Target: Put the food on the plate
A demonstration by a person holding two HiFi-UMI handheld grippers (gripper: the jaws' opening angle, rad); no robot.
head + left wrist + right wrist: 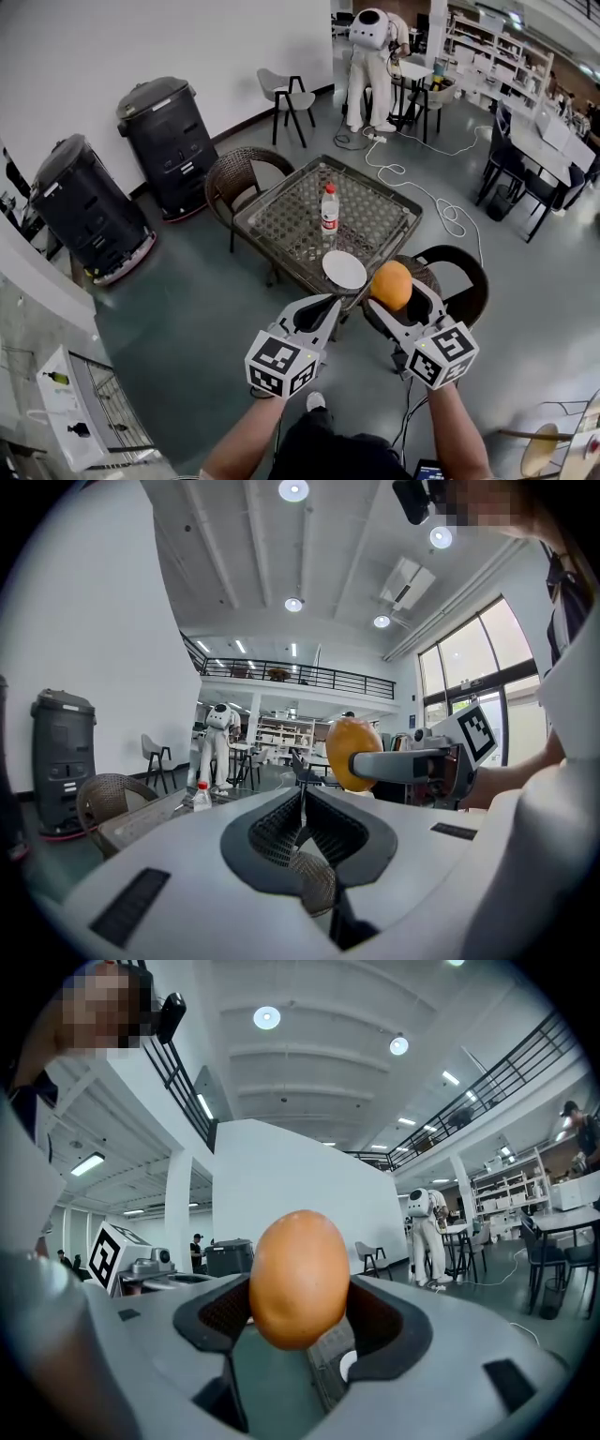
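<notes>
Both grippers point at the table from the lower middle of the frame: the food is held but not yet plated.

At centre right, the right gripper (pixel 393 291) has its jaws spread wide around an orange (pixel 391 284), pads pressing its sides. The fruit hangs in the air just right of the white plate (pixel 344 270). Beside it, the left gripper (pixel 334 301) is empty, jaws closed together. The plate lies bare at the near edge of the wire-topped table (pixel 380 208), a water bottle (pixel 329 210) standing behind it. The pickup looks done. Still left: bringing the orange over the plate, lowering it and letting go.
</notes>
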